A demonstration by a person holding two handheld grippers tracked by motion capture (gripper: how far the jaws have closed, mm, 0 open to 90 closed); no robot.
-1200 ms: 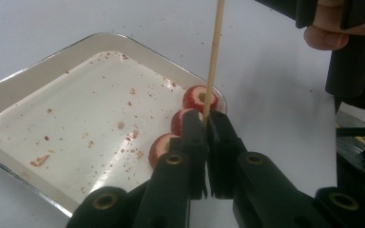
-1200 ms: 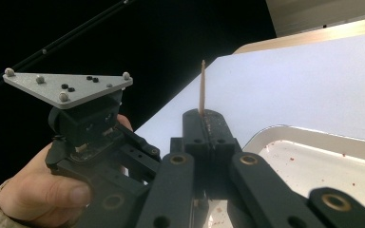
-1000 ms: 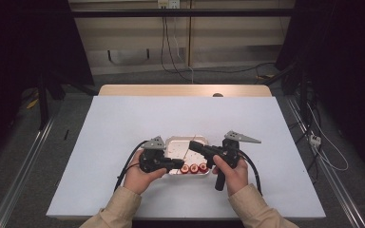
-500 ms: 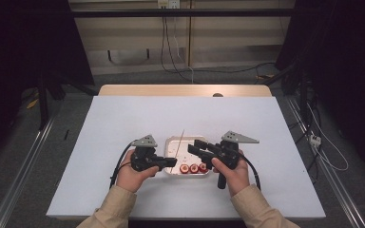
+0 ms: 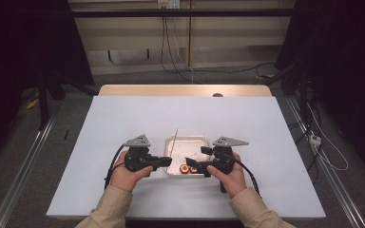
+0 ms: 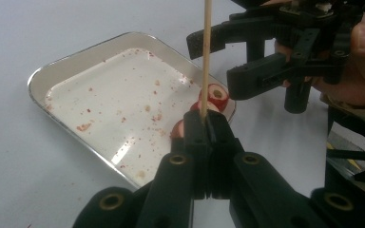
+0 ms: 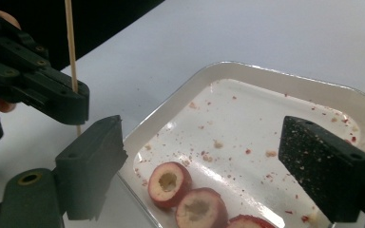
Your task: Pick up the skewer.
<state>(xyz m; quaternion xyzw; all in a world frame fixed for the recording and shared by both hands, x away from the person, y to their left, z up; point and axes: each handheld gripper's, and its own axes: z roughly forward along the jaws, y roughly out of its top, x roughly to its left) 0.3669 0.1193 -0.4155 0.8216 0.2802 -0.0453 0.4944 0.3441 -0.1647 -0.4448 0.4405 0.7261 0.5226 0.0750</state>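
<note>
Skewer (image 6: 206, 52) upright in left tongs (image 6: 206, 124), cored fruit (image 7: 168, 183) beneath open right tongs (image 7: 218, 166)

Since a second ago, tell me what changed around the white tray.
The right gripper has just been opening its jaws, nothing between them, and sank over the cored red fruit pieces. The left gripper drew left, shut on the thin wooden skewer. The white rectangular tray stayed put.

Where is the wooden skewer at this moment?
In the high view the wooden skewer stands clamped in the left gripper, rising over the left rim of the white tray.
</note>
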